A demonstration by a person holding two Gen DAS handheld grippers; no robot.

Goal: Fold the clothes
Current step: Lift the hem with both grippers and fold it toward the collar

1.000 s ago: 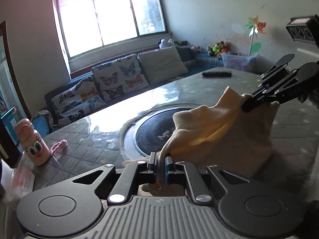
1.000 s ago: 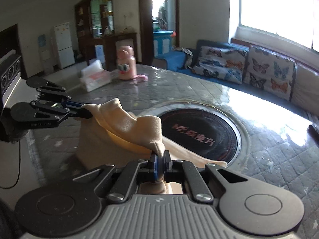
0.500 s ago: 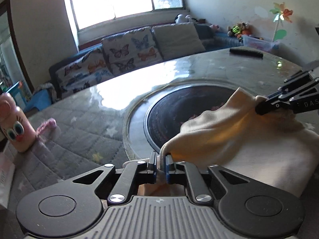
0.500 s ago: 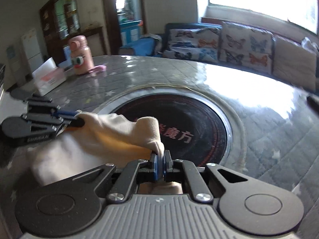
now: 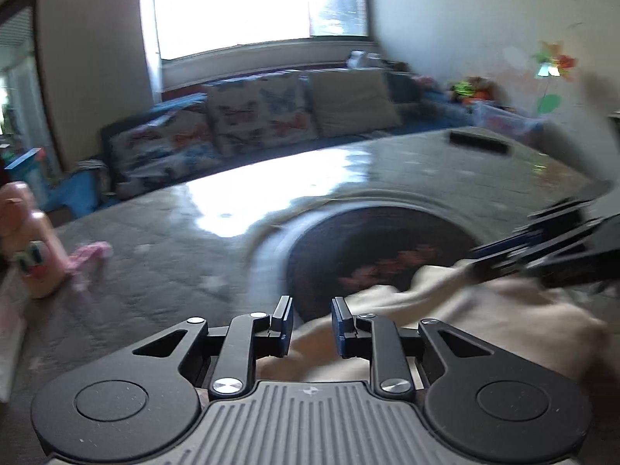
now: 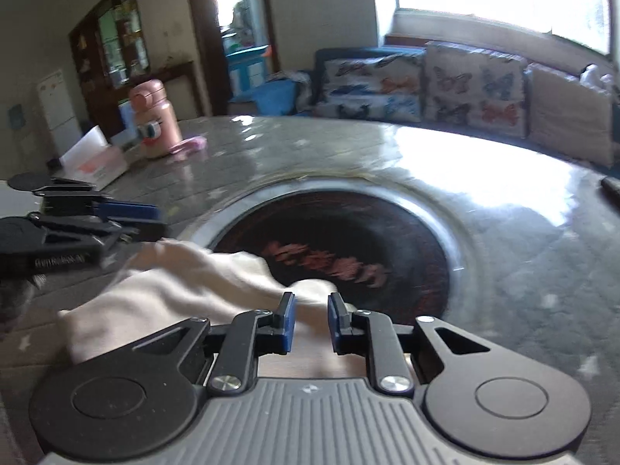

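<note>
both grippers are spread wide here. the left gripper (image 5: 309, 323) has its blue-padded fingers apart with nothing between them, the cream garment (image 5: 484, 321) lying just ahead and to its right on the grey quilted table (image 5: 162, 271). the right gripper (image 6: 311, 319) shows the same gap, jaws apart over the cloth's near edge. the garment lies in a folded heap, its far edge lapping onto the dark round inset (image 6: 348, 232) at the table's centre. a pink bottle (image 6: 155, 124) stands well off at the far side.
</note>
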